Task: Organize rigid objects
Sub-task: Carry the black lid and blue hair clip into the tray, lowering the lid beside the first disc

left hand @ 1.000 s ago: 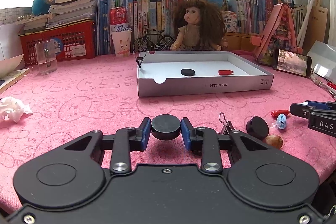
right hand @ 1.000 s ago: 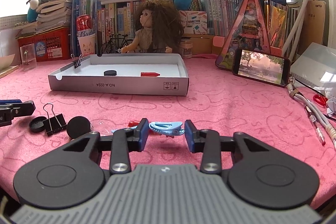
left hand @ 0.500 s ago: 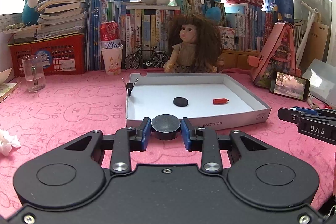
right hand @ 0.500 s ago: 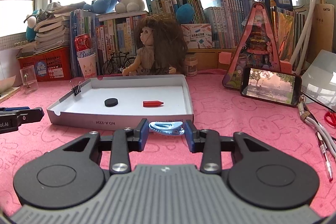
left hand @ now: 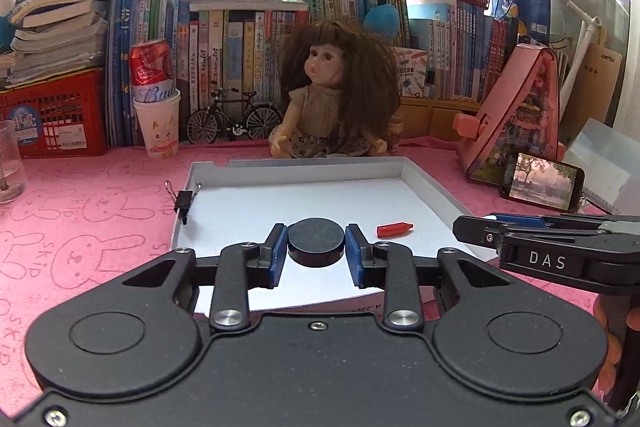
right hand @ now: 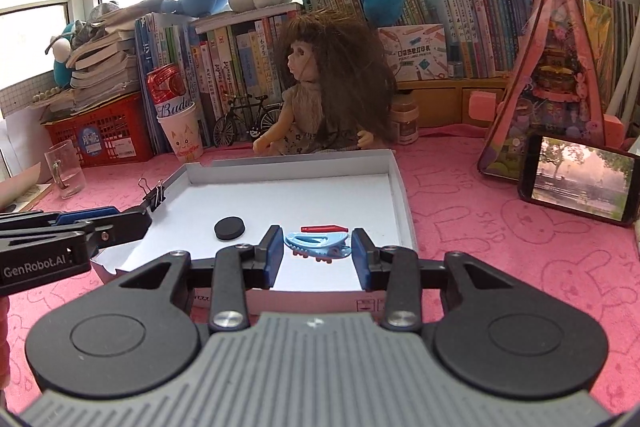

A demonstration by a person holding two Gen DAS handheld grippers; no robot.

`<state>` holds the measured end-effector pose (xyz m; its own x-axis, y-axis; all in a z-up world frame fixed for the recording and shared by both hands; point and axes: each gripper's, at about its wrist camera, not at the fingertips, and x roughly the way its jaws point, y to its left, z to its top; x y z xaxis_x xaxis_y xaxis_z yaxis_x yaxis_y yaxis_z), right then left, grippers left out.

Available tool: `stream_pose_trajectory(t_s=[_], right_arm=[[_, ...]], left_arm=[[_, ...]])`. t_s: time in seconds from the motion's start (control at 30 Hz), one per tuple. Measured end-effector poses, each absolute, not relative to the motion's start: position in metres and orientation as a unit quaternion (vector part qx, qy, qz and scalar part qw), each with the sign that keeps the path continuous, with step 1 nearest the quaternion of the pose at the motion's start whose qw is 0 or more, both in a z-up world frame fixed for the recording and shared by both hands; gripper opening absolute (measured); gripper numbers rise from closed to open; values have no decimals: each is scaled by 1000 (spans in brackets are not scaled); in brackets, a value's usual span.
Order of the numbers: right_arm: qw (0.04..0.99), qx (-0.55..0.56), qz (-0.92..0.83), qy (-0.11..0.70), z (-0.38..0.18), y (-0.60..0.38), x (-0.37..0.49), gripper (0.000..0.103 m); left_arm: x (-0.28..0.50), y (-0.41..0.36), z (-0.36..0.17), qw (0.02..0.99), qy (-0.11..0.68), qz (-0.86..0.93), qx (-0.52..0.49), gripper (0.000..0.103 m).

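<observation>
Nearest in the left wrist view: left gripper [left hand: 316, 246] pinching a black round disc [left hand: 316, 242] between its blue pads, held over the near part of the white box [left hand: 424, 183]. In the right wrist view: right gripper [right hand: 317, 250] clamped on a light blue hair clip [right hand: 318, 243], also over the box's near edge. On the neighbouring tool bodies, readable: "DAS" in the left view, "GenRobot.AI" in the right. Inside the box: a second black disc [right hand: 229, 228], seen only from the right; a red cap-like piece [left hand: 394, 229]; a black binder clip [left hand: 185, 201] gripping the box's left wall. On the box front, only partly legible print. Beyond the box: a doll [left hand: 336, 99], and to its left a paper cup [left hand: 157, 125] holding a red can [left hand: 151, 67] reading "Bud…". Right of the box, a phone [right hand: 580, 183] showing a landscape.
</observation>
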<state>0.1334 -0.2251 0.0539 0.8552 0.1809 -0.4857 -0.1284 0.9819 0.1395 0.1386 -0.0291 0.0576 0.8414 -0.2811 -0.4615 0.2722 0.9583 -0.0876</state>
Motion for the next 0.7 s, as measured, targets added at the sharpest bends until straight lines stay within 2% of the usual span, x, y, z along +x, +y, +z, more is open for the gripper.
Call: stream_pose_trajectory(t_s=[0.33, 0.7], right_arm=[[937, 77, 94, 327, 38, -222, 187, 42], [921, 81, 88, 372, 21, -220, 220, 42]], left_arm=[[205, -37, 26, 927, 340, -153, -51, 29], [234, -48, 11, 922, 360, -136, -37, 29]])
